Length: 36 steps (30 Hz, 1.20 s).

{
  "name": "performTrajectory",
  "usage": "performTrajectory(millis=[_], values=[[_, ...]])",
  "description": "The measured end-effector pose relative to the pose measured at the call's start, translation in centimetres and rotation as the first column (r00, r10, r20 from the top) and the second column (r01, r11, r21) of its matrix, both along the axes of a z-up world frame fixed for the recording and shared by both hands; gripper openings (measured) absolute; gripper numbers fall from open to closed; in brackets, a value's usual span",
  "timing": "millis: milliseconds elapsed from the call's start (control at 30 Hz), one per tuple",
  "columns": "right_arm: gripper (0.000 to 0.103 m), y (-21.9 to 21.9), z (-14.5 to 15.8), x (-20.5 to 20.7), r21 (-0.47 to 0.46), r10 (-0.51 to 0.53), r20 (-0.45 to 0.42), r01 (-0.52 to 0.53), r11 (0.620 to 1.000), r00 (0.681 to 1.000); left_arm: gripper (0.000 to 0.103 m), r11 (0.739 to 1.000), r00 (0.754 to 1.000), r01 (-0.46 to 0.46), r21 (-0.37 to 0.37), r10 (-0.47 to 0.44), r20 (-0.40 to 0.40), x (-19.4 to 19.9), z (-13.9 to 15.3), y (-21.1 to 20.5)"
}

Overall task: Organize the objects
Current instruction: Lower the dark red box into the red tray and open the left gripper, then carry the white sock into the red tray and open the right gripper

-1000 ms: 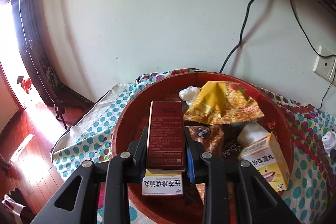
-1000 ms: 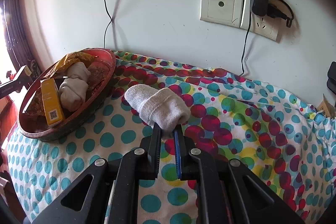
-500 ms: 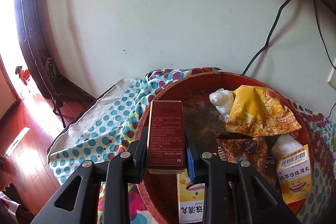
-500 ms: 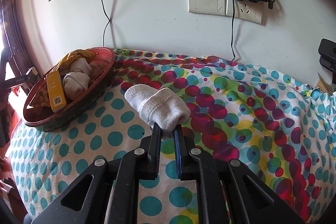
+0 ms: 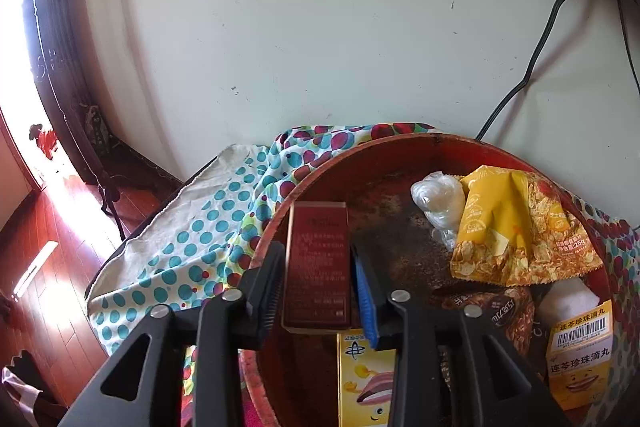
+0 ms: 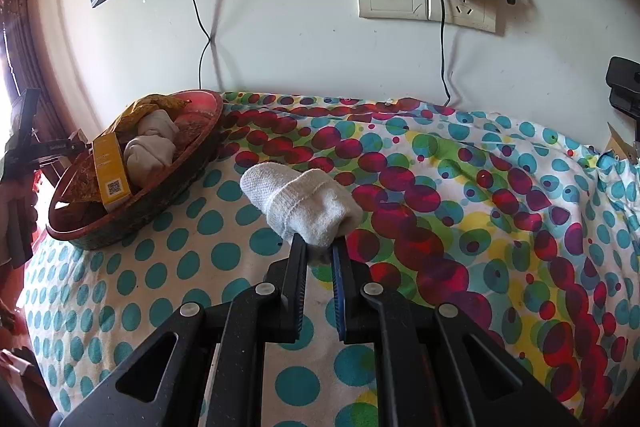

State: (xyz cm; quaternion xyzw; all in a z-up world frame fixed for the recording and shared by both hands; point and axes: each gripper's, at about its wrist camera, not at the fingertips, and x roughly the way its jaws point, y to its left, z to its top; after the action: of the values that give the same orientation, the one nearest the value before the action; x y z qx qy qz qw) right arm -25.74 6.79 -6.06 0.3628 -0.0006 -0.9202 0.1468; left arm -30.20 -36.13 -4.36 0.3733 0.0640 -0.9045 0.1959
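The left tool [image 5: 320, 267] is squeezing a dark red box [image 5: 316, 263] over the red basket [image 5: 360, 163]. The right tool [image 6: 319, 247] is pinching a rolled white sock [image 6: 300, 203].

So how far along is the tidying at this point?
Mostly done: the red basket already holds snack packets, yellow boxes and rolled socks. In hand: left gripper grips a dark red box over the basket; right gripper pinches a white sock above the cloth. Both remain unplaced.
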Motion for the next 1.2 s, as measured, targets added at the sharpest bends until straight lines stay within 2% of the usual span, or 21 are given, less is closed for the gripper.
performTrajectory(millis=[67,100,167,267,367,467,533,633,700,900,1067,1200], values=[[0.011,0.2,0.0,-0.1,-0.007,-0.003,0.004,0.003,1.0,1.0,0.071,1.0,1.0,0.015,0.003,-0.014,-0.018,0.2,0.3,0.3],[0.011,0.2,-0.1,-0.2,-0.007,-0.007,0.01,0.007,1.0,1.0,0.075,1.0,0.999,0.028,0.01,-0.028,-0.035,0.5,0.6,0.4],[0.011,0.4,-0.2,-0.4,-0.011,-0.01,0.019,0.011,1.0,1.0,0.076,1.0,0.996,0.012,0.004,-0.011,-0.085,2.2,1.7,0.8],[0.011,0.4,-0.2,-0.3,-0.007,-0.014,0.014,0.014,1.0,1.0,0.076,0.999,0.984,0.038,0.015,-0.035,-0.175,6.7,3.5,2.4],[0.011,0.0,-0.1,-0.2,0.018,-0.007,0.007,0.007,1.0,1.0,0.076,0.998,0.984,0.06,-0.025,-0.063,-0.165,11.8,3.8,5.6],[0.011,-0.7,0.0,0.1,0.056,0.012,-0.008,-0.012,0.998,1.0,0.076,0.997,0.993,0.06,0.038,-0.055,-0.107,16.0,2.9,7.7],[0.011,-1.3,0.2,0.2,0.071,0.02,-0.004,-0.019,0.997,1.0,0.076,0.997,0.993,0.053,0.064,-0.046,-0.106,18.6,2.4,8.7],[0.011,-2.7,2.2,1.2,0.054,0.04,-0.034,-0.038,0.998,0.999,0.076,0.997,0.994,0.067,0.033,-0.063,-0.091,20.9,1.7,9.9],[0.011,-4.6,3.9,2.1,0.064,0.082,-0.065,-0.078,0.995,0.994,0.076,0.997,0.995,0.075,0.015,-0.073,-0.069,21.6,1.1,10.2],[0.011,-13.1,7.2,4.6,0.101,0.237,-0.114,-0.226,0.969,0.965,0.076,0.995,0.996,0.065,0.082,-0.06,-0.065,22.3,0.4,9.0],[0.011,-21.0,7.3,6.0,0.157,0.347,-0.115,-0.328,0.931,0.931,0.076,0.993,0.997,0.064,0.098,-0.059,-0.054,22.3,0.4,7.9],[0.011,-24.9,6.5,6.5,0.185,0.38,-0.098,-0.359,0.915,0.92,0.076,0.993,0.997,0.045,0.11,-0.038,-0.065,22.5,0.6,6.8]])
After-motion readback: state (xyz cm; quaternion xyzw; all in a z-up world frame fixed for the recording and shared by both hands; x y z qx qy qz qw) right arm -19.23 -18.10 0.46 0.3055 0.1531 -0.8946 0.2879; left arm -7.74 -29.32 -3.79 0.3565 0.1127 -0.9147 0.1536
